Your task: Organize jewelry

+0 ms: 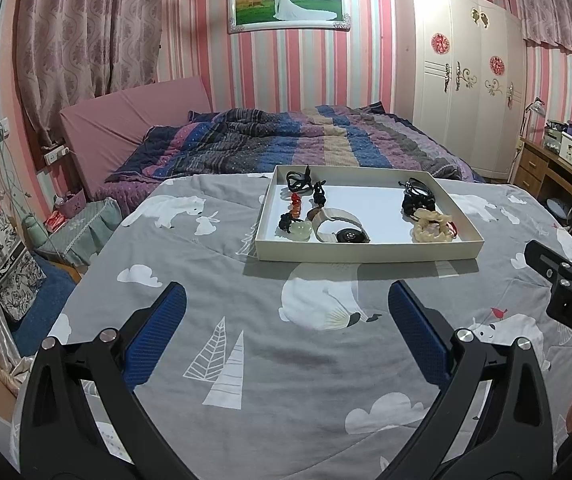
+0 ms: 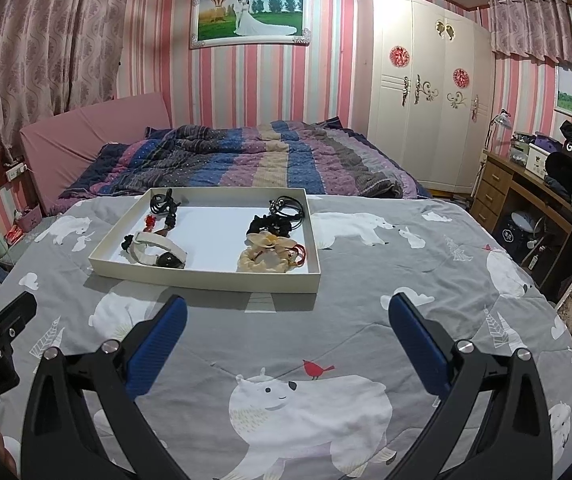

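Bedspread (image 1: pixel 246 360) carries the shallow white tray (image 1: pixel 365 251), jewelry grouped toward its left and right edges; I hold left gripper (image 1: pixel 286 320) and right gripper (image 2: pixel 287 332) spread, empty, short of it.

"DAS" on right gripper (image 1: pixel 565 292)

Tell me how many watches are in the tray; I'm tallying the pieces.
1. The watch with the cream strap lies at the near left of the tray, beside the green pendant. Others could hide under the tangled cords.
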Tool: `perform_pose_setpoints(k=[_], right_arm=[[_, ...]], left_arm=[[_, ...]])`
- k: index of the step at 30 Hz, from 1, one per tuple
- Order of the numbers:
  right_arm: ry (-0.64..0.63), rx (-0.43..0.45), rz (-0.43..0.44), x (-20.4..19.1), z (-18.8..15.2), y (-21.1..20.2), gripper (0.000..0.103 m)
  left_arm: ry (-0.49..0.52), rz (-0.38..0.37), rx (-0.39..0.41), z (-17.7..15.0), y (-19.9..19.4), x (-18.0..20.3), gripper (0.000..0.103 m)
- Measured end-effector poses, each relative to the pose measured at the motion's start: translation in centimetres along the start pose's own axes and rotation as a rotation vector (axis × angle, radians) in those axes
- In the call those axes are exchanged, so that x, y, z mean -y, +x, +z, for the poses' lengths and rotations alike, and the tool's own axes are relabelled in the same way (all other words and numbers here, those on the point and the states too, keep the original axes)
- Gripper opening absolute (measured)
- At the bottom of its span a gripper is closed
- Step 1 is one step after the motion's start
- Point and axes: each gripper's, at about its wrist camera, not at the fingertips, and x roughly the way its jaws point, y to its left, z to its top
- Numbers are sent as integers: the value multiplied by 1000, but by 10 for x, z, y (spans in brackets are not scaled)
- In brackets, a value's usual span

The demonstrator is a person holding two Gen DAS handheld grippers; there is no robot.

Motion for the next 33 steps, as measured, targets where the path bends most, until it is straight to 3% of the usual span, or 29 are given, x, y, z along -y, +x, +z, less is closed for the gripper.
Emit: perform_pose_setpoints(k=[33], right_arm=[[2,-1,0,0,0,0,101]], left_arm=[[0,10,17,2,0,-2,100]])
